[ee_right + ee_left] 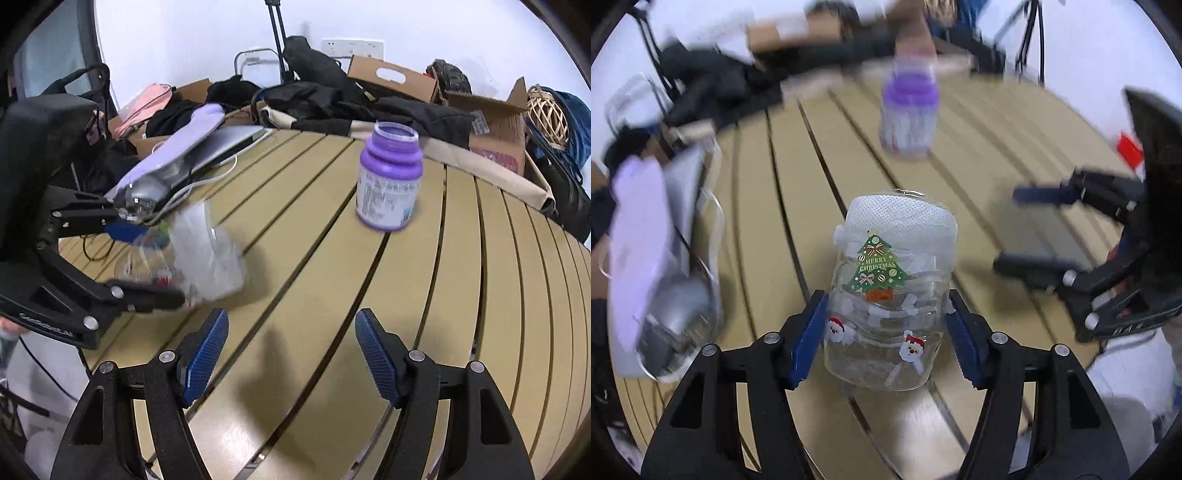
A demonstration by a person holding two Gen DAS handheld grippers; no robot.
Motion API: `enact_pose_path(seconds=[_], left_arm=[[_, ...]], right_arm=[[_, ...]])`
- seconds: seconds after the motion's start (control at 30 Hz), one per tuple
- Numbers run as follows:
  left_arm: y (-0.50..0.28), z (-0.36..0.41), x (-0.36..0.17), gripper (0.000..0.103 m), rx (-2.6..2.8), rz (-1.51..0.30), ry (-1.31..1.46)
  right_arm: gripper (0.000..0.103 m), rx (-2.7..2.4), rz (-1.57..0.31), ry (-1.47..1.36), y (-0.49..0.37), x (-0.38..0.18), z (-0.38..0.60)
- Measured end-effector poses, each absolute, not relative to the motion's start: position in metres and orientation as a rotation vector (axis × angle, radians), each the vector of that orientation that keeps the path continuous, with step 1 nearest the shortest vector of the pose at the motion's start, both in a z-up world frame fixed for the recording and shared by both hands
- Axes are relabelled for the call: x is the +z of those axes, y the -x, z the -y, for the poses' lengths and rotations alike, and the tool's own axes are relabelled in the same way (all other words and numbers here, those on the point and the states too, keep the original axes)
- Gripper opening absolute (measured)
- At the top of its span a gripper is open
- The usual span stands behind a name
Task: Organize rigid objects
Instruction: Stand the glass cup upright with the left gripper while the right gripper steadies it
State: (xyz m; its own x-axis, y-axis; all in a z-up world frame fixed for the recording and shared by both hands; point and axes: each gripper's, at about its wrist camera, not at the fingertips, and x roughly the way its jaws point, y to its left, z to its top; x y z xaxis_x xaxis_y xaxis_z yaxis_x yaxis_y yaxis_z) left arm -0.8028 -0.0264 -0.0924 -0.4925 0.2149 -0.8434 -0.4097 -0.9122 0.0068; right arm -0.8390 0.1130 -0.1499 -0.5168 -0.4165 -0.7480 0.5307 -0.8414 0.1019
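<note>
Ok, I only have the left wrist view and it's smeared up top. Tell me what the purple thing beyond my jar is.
Observer: In the right wrist view it's a purple bottle with a white printed label, standing upright on the slatted table.
Operator: Confirm its lid.
Observer: I can't confirm a lid; its wide purple top looks open from here.
Operator: Now report the right gripper.
Observer: The right gripper is open and holds nothing, only bare slats between its fingers.
Operator: Say how my jar sits from that side.
Observer: The clear jar is blurred, but it shows between the fingers of the left gripper, tilted with its white-wrapped end towards the bottle.
</note>
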Motion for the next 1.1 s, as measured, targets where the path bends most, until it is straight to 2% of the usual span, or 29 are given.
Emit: enact_pose_path(seconds=[0.1,0.2,0.23,0.3,0.6,0.63,0.67,0.7,0.73,0.77,0.8,0.87,0.9,0.97,1.1], left_arm=[[0.807,0.030,-0.070,0.060,2.614,-0.305,1.121],[0.813,0.044,-0.052,0.060,2.706,-0.173,0.954],[0.815,0.048,-0.047,0.060,2.749,-0.138,0.896],[0.821,0.054,-0.038,0.060,2.815,-0.097,0.798],[0.805,0.064,-0.008,0.060,2.854,-0.061,0.548],[0.809,0.068,-0.008,0.061,2.853,-0.040,0.568],[0.812,0.073,-0.008,0.064,2.845,-0.014,0.558],[0.815,0.076,-0.007,0.073,2.839,0.006,0.556],[0.820,0.079,-0.006,0.094,2.848,0.013,0.562],[0.819,0.082,-0.006,0.095,2.864,0.025,0.520],[0.820,0.084,-0.005,0.095,2.873,0.031,0.466],[0.825,0.079,-0.006,0.065,2.894,-0.032,0.399],[0.826,0.074,-0.006,0.058,2.895,-0.058,0.357],[0.836,0.070,-0.008,0.059,2.951,-0.054,0.307],[0.865,0.073,-0.011,0.059,2.965,-0.025,0.352]], right_arm=[[0.076,-2.308,-0.061,-1.034,0.854,-0.123,-0.118],[0.076,-2.232,0.189,-0.975,0.875,-0.092,-0.127],[0.079,-2.186,0.258,-0.970,0.883,-0.085,-0.127],[0.082,-2.091,0.347,-0.968,0.899,-0.072,-0.122],[0.081,-1.884,0.354,-1.007,0.945,-0.048,-0.060],[0.076,-1.887,0.352,-1.010,0.948,-0.048,-0.057],[0.065,-1.873,0.360,-0.988,0.949,-0.045,-0.054],[0.065,-1.923,0.301,-0.953,0.947,-0.039,-0.051],[0.065,-1.989,0.205,-0.897,0.941,-0.032,-0.047],[0.065,-2.067,0.037,-0.801,0.930,-0.022,-0.038],[0.065,-2.116,-0.094,-0.730,0.921,-0.016,-0.031],[0.065,-2.168,-0.310,-0.581,0.905,-0.010,-0.018],[0.065,-2.168,-0.394,-0.506,0.900,-0.007,-0.013],[0.065,-2.170,-0.491,-0.422,0.903,-0.007,-0.006],[0.066,-2.135,-0.442,-0.425,0.933,-0.013,-0.007]])
